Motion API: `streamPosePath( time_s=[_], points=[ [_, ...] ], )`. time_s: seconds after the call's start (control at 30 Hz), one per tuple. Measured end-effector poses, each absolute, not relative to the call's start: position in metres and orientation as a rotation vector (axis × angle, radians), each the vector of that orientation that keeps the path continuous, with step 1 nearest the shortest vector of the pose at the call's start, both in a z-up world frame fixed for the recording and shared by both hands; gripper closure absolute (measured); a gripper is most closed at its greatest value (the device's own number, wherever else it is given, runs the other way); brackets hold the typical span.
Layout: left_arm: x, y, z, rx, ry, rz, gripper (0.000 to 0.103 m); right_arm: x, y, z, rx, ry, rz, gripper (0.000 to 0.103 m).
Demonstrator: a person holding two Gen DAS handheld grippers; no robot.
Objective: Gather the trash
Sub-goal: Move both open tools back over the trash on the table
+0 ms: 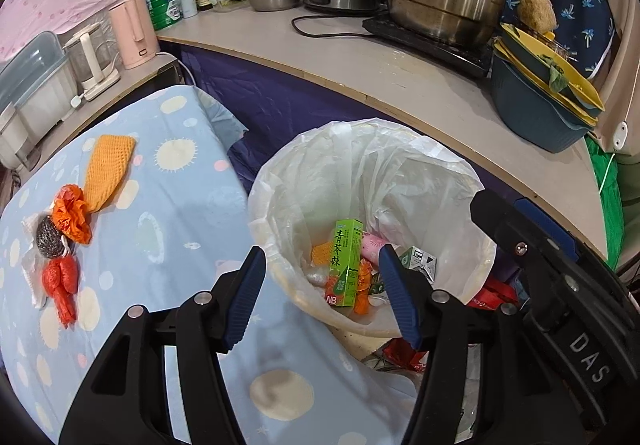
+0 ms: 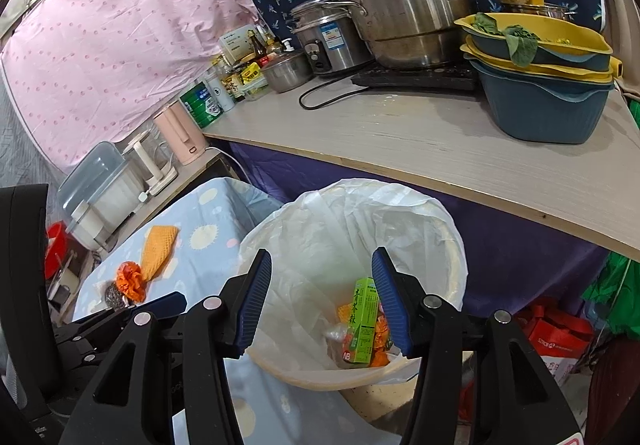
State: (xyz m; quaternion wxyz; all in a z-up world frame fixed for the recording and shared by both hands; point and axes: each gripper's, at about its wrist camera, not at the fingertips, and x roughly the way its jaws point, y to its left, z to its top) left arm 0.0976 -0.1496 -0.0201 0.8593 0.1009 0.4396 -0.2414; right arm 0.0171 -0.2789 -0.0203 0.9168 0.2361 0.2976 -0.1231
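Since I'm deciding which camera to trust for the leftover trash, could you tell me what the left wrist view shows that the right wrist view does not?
Only the left wrist view shows the red crumpled bag lying on the blue cloth. Only the right wrist view shows the red bucket on the floor. Both share the lined bin holding the green carton, the orange net and the steel scourer; both grippers are open and empty.
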Motion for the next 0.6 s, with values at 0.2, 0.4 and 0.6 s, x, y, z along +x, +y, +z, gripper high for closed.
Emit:
streamPosePath(
  time_s=[0.2,0.4,0.6],
  points=[
    [0.102,-0.121,-0.018,0.177,0.921,-0.477,0.047,0.025,-0.257,-0.016,0.461,0.62,-0.218,0.052],
    [0.113,-0.081,-0.018,0.119,0.923,-0.411,0.044,0.038,-0.226,-0.013,0.428,0.634,-0.174,0.051],
    [0.125,-0.031,-0.025,0.057,0.931,-0.311,0.035,0.052,-0.191,-0.016,0.402,0.656,-0.12,0.045]
  ],
)
